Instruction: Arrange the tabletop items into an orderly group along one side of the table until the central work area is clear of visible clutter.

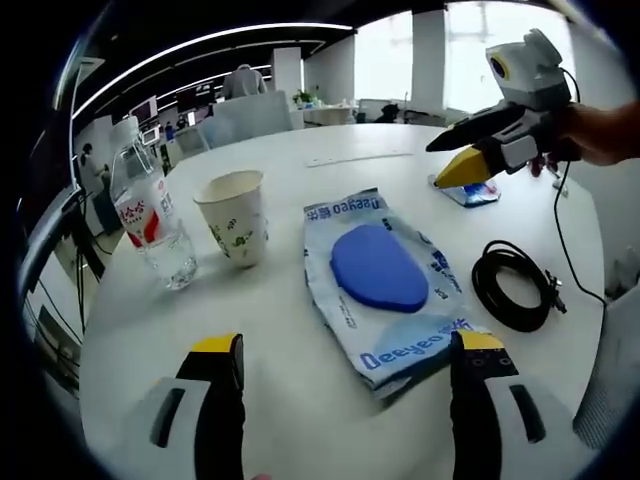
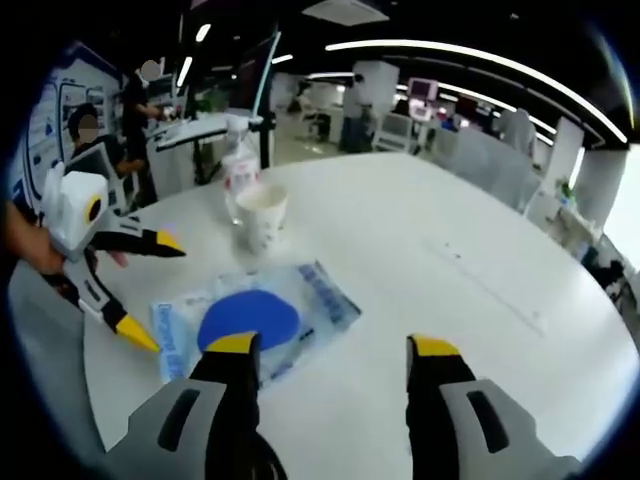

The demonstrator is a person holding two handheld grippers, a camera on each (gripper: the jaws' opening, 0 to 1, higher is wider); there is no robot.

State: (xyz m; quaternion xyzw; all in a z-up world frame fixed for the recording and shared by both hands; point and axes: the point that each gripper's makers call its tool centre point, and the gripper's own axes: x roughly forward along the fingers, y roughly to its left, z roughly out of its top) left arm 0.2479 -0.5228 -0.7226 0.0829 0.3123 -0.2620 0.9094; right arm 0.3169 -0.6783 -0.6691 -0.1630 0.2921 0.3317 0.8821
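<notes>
White and round, the tabletop [image 1: 300, 400] spreads through both of your views, with an open-plan office of desks, monitors and ceiling strip lights behind it.

In your left gripper view, your left gripper [image 1: 345, 365] rises from the bottom edge with its two yellow-tipped jaws spread wide and nothing between them. Just ahead of the jaws, at centre frame, lies the flat pale-blue plastic wipes packet with a dark blue oval on top [image 1: 385, 285]; its near corner sits close to the right-hand jaw. Left of the packet stands the white paper cup with a green leaf print [image 1: 235, 218], upright, and further left, just beside it, the clear plastic water bottle with a red and white label [image 1: 150, 215]. At the right of the frame a coiled black cable [image 1: 512, 285] lies on the table, apart from the packet. In the upper right your right gripper [image 1: 480, 150] enters, held by a hand [image 1: 600, 130], jaws parted over a small blue and white object that is too indistinct to name.

In your right gripper view, your right gripper [image 2: 330, 350] shows at the bottom, jaws released and empty above bare table. The packet [image 2: 255, 320] lies at lower left, the cup [image 2: 262, 215] beyond it, and the left gripper [image 2: 145, 290] comes in from the left edge, open.
</notes>
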